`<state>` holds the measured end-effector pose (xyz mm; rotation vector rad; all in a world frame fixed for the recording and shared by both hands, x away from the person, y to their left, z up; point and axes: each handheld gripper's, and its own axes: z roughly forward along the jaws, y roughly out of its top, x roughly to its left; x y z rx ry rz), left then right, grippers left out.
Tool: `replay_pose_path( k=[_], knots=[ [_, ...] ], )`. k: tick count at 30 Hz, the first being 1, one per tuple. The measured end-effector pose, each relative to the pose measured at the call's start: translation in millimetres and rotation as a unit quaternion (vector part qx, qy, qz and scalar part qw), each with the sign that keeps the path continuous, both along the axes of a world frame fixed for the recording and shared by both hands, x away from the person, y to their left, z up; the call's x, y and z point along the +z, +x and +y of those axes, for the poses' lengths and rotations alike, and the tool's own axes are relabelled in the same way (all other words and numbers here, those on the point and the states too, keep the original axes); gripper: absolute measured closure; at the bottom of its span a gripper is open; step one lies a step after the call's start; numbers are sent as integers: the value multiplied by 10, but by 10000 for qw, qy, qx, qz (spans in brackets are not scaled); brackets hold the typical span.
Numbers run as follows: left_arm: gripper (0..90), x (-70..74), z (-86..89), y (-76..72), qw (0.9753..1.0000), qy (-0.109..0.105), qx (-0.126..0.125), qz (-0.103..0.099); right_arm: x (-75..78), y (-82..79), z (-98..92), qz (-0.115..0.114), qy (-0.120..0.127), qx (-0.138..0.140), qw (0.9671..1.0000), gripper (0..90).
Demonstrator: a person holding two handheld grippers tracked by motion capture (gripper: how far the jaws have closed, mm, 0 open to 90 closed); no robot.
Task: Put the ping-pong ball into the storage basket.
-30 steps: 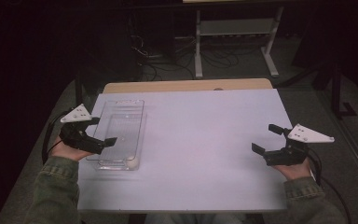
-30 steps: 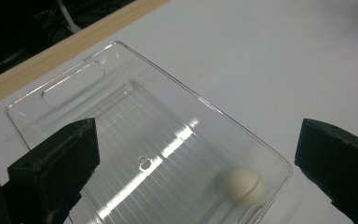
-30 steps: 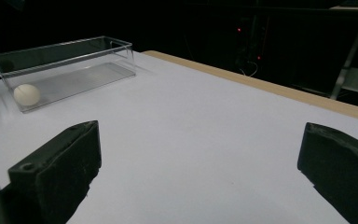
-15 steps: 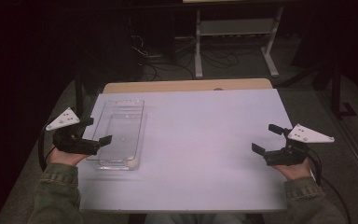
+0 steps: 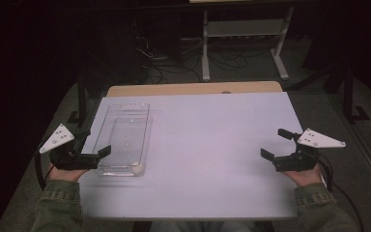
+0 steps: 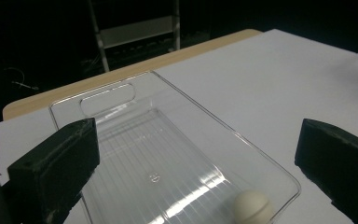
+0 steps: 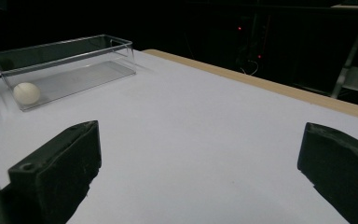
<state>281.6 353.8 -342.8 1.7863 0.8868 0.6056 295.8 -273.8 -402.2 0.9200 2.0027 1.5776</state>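
A clear plastic tray (image 5: 123, 126) lies lengthwise on the left part of the white table (image 5: 207, 145). A small white ball (image 5: 137, 168) rests in its near right corner. My left gripper (image 5: 95, 143) hovers at the table's left edge, just left of the tray's near end, with its jaws wide open and nothing between them. The left gripper view looks down into the tray (image 6: 168, 140), with the ball (image 6: 251, 205) near the bottom. My right gripper (image 5: 274, 144) stands open and holds nothing at the right edge. From there the tray (image 7: 65, 65) and ball (image 7: 26, 92) lie far off.
A wooden strip (image 5: 193, 89) runs along the table's far edge. Beyond it, in the dark, a metal-framed stand (image 5: 244, 43) and loose cables (image 5: 159, 67) sit on the floor. A broad bare stretch of white table spreads between the two grippers.
My left gripper has drawn back to the left, away from over the tray to the table's left edge. The right gripper, tray and ball have stayed put.
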Motion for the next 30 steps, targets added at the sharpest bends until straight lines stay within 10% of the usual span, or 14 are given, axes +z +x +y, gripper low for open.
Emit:
replay_pose_path(
  k=[30],
  knots=[
    [0,-461,123,-268,9955,-772,427,-342,-28,6,37,44,-125,63,9999,0]
  ],
)
